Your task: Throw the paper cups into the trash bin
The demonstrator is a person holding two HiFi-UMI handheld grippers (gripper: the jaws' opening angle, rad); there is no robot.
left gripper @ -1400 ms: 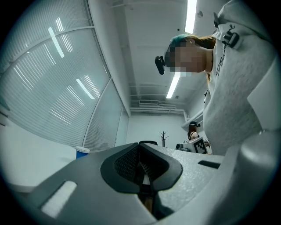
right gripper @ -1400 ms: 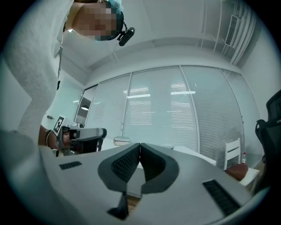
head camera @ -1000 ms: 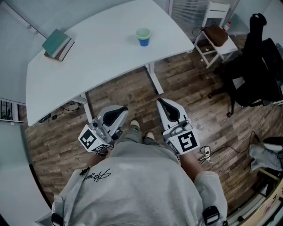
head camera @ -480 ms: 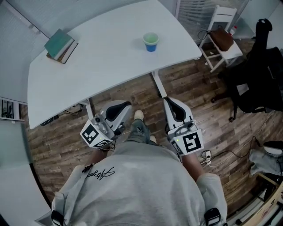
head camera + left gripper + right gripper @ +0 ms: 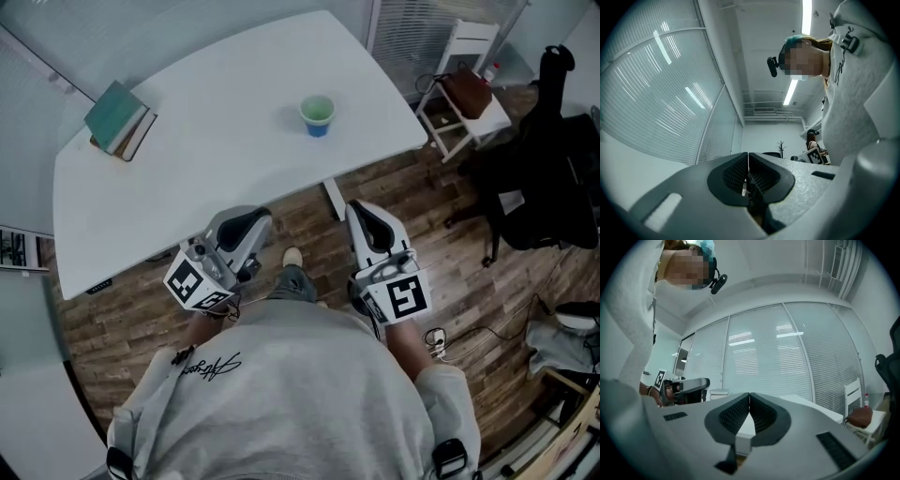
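Note:
A blue paper cup (image 5: 317, 115) with a green inside stands upright on the white table (image 5: 216, 141), toward its right end. Both grippers are held low in front of the person, just short of the table's near edge. The left gripper (image 5: 251, 223) is shut with nothing in it; in its own view the jaws (image 5: 748, 161) meet, tilted up toward the ceiling and window blinds. The right gripper (image 5: 364, 214) is also shut and empty, its jaws (image 5: 749, 400) closed and pointing over the table top (image 5: 806, 402). No trash bin shows in any view.
Two stacked books (image 5: 119, 116) lie at the table's far left. A white chair (image 5: 466, 70) carrying a brown bag stands right of the table, with a black office chair (image 5: 548, 169) beyond it. Cables (image 5: 441, 330) lie on the wooden floor. The table leg (image 5: 333, 199) stands between the grippers.
The person has stepped toward the table. Both grippers have moved forward and now sit at its near edge, still shut. The cup has not moved on the table.

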